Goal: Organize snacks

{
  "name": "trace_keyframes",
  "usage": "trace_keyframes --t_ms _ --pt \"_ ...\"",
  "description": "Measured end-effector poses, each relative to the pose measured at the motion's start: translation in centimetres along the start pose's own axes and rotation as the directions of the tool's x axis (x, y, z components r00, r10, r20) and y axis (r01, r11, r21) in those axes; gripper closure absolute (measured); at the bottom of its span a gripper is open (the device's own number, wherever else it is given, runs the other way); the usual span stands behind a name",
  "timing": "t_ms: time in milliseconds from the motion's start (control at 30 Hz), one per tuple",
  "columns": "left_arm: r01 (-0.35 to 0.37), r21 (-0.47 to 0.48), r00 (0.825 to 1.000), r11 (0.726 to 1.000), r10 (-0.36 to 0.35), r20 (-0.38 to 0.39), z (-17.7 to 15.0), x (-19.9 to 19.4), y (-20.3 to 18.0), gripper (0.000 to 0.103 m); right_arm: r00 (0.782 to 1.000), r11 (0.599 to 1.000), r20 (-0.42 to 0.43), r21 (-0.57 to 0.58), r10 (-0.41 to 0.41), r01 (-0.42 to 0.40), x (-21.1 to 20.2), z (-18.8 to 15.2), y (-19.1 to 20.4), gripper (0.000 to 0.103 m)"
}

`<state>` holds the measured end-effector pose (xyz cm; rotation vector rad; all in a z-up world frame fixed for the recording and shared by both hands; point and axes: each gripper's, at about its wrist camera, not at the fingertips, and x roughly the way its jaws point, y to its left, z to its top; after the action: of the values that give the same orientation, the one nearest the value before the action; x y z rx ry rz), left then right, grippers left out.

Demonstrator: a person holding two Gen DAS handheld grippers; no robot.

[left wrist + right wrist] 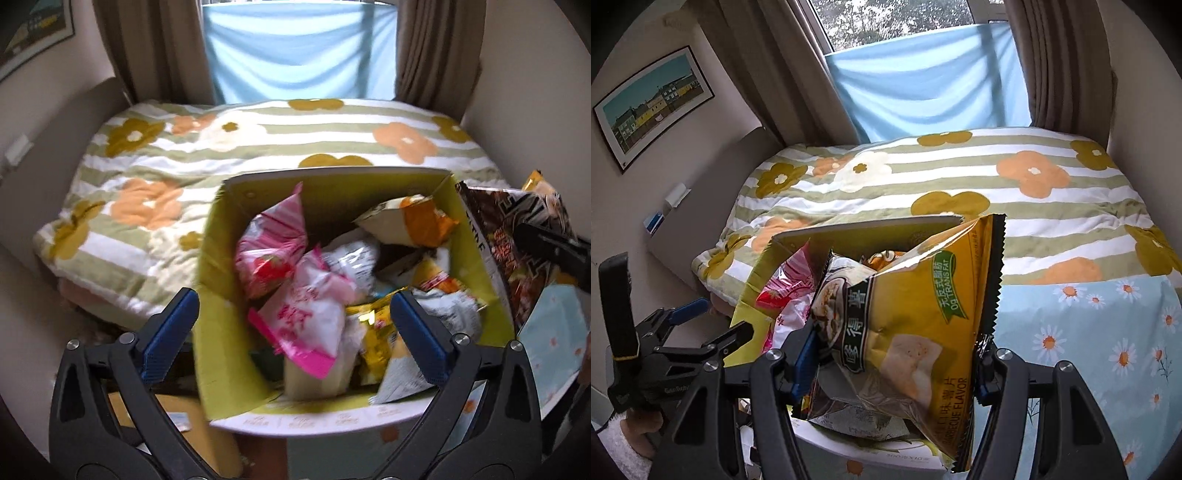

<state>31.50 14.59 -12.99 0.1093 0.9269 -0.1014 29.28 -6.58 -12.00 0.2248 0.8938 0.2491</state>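
Note:
A yellow-green cardboard box (218, 295) stands on the bed's near end, filled with snack bags: pink ones (273, 243), a white and pink one (310, 314), an orange one (417, 221) and yellow ones (376, 332). My left gripper (291, 321) is open and empty, its blue fingers (170, 332) straddling the box's left wall from above. My right gripper (892, 365) is shut on a yellow barbecue chip bag (916, 317) with a dark bag behind it, held over the box's (753, 291) right side. These bags show in the left wrist view (517, 236).
The bed carries a striped flower quilt (258, 147) and a light blue daisy sheet (1089, 332) at the right. Brown curtains (1060, 62) and a blue cloth (923, 81) hang at the window. A headboard and a wall picture (650, 107) are on the left.

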Motion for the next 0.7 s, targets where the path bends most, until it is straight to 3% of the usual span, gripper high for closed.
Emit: trace_keyframes --t_ms 200,267,333,367,533,700 --pt "-0.015 -0.008 1.000 1.000 0.015 0.011 0.1 -1.3 0.2 0.000 0.999 0.999 -0.021 -0.011 0.035 -0.035 1.3 2.0 1.5 0.037" --pt "-0.005 -0.015 1.000 1.000 0.006 0.026 0.0 -1.7 0.4 0.000 0.998 0.998 -0.026 0.001 0.059 -0.059 2.1 2.4 1.8 0.019" --pt "-0.010 -0.015 0.999 1.000 0.010 0.032 -0.2 -2.0 0.6 0.000 0.999 0.999 -0.026 0.024 0.023 -0.022 2.5 2.5 1.9 0.004" --pt "-0.014 -0.013 1.000 1.000 0.015 0.028 -0.2 -1.9 0.7 0.000 1.000 1.000 -0.019 0.031 0.002 -0.002 2.5 2.3 1.9 0.001" --pt "-0.011 -0.018 1.000 1.000 0.011 0.003 -0.7 -1.0 1.1 0.000 0.991 0.991 0.005 0.007 -0.131 0.131 2.0 0.9 1.6 0.001" --pt "0.026 -0.034 1.000 0.999 -0.027 -0.010 -0.8 0.3 1.4 0.000 0.989 0.989 -0.001 -0.001 -0.150 0.150 2.2 0.4 1.3 0.001"
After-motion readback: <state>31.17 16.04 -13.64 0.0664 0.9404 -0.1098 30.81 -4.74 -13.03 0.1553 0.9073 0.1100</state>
